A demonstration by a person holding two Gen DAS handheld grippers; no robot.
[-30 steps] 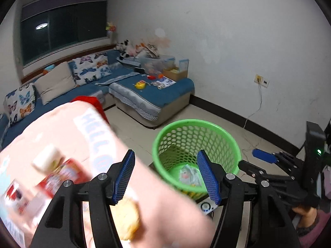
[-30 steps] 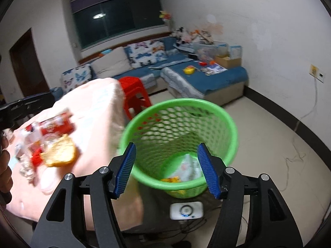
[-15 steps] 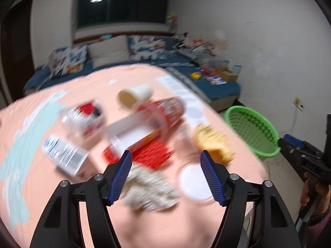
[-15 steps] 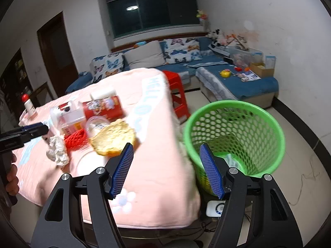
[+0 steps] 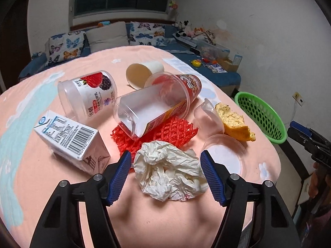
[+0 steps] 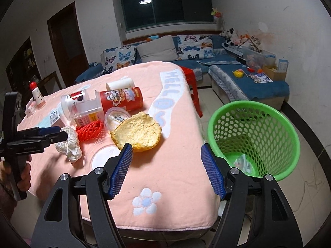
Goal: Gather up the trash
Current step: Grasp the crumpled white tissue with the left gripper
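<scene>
Trash lies on the pink-clothed table (image 6: 165, 175). My left gripper (image 5: 165, 163) is open and low over the cloth, with a crumpled white tissue (image 5: 169, 171) lying between its fingers, pads not pressing. Beyond it are a red foam net (image 5: 171, 130), a milk carton (image 5: 70, 140), a berry-label tub (image 5: 89, 95), a red-label clear cup (image 5: 157, 105), a paper cup (image 5: 142, 72), a clear lid (image 5: 225, 155) and a bread piece (image 5: 233, 122). My right gripper (image 6: 166, 159) is open and empty over the table's near edge, just short of the bread (image 6: 136, 132). The left gripper (image 6: 58, 133) shows at the tissue (image 6: 69, 144).
A green mesh basket (image 6: 254, 136) stands on the floor right of the table, with some trash inside. A red stool (image 6: 192, 84) is behind the table's far corner. A red-capped bottle (image 6: 37, 95) stands at the table's far left. A blue sofa (image 6: 248, 86) lines the walls.
Both views swung away from the green basket to the table. My left gripper came down around the tissue; my right gripper moved left toward the bread. Both jaws stand slightly wider.
</scene>
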